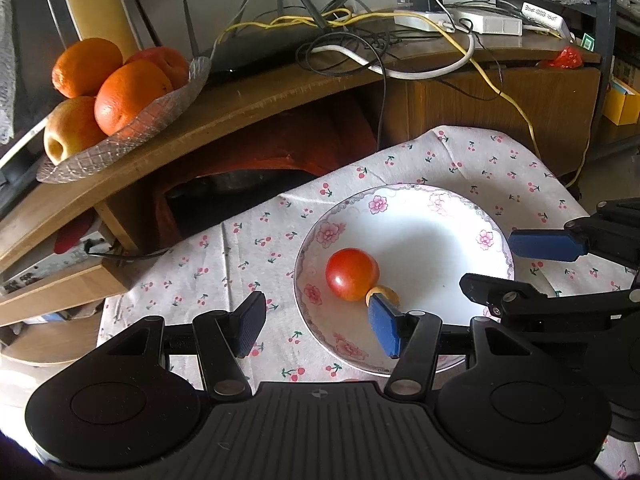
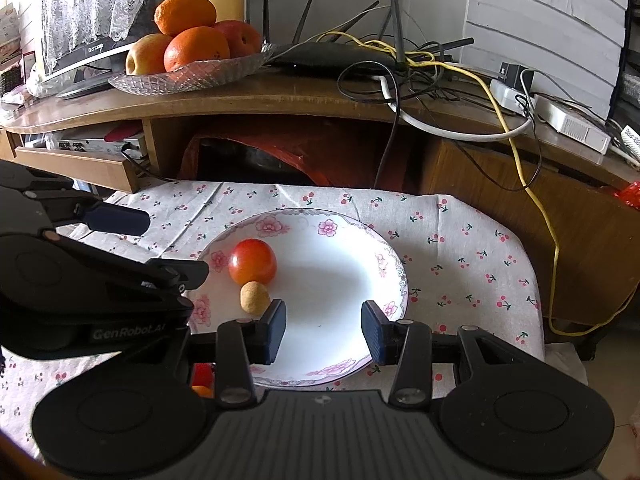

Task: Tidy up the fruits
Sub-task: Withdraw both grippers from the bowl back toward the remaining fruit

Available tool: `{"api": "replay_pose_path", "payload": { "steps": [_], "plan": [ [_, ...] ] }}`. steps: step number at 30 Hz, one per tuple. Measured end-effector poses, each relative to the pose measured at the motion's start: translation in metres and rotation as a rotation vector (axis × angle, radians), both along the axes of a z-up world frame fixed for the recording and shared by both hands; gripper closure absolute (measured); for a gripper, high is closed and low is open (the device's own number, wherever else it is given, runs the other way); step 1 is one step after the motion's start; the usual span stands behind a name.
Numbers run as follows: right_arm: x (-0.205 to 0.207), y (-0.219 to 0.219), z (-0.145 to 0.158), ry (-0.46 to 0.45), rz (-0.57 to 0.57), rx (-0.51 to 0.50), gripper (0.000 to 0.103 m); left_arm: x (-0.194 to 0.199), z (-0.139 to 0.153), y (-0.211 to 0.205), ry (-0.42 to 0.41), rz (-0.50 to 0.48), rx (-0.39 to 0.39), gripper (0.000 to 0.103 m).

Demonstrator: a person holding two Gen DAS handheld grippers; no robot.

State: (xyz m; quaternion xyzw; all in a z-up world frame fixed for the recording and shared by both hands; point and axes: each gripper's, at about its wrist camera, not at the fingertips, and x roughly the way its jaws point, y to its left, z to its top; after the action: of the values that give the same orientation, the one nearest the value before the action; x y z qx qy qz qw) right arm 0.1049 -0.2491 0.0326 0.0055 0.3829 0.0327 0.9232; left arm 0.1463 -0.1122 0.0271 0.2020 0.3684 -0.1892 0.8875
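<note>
I work over a low table spread with a white cherry-print cloth [image 2: 460,248]. Behind it runs a curved wooden desk [image 2: 280,96] cluttered with a black router [image 2: 332,58], tangled cables and a yellow cable [image 2: 532,184] trailing down its front. On the desk's left end sits a glass dish [image 2: 188,74] piled with 4 fruits: 2 oranges [image 2: 196,48] and 2 apples [image 2: 146,54].

On the cloth lies 1 white plate [image 2: 344,280] with pink flowers round its rim. In it are 2 fruits, touching each other: 1 red tomato [image 2: 253,262] and 1 small tan round fruit [image 2: 254,298] just in front of it, both toward the plate's left side.

My left gripper [image 1: 320,326] is spread wide with nothing between its blue pads, hanging over the plate's near-left rim. My right gripper [image 2: 325,332] is also parted and holds nothing, poised over the plate's near edge, its left pad [image 2: 276,330] just beside the tan fruit.
</note>
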Motion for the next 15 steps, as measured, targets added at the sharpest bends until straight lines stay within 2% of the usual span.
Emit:
{"api": "replay_pose_path", "payload": {
  "steps": [15],
  "plan": [
    [-0.015,0.005,0.007,0.002,0.011,0.001,0.063,-0.010,0.005,0.007,-0.003,-0.001,0.003,0.039]
  ]
}}
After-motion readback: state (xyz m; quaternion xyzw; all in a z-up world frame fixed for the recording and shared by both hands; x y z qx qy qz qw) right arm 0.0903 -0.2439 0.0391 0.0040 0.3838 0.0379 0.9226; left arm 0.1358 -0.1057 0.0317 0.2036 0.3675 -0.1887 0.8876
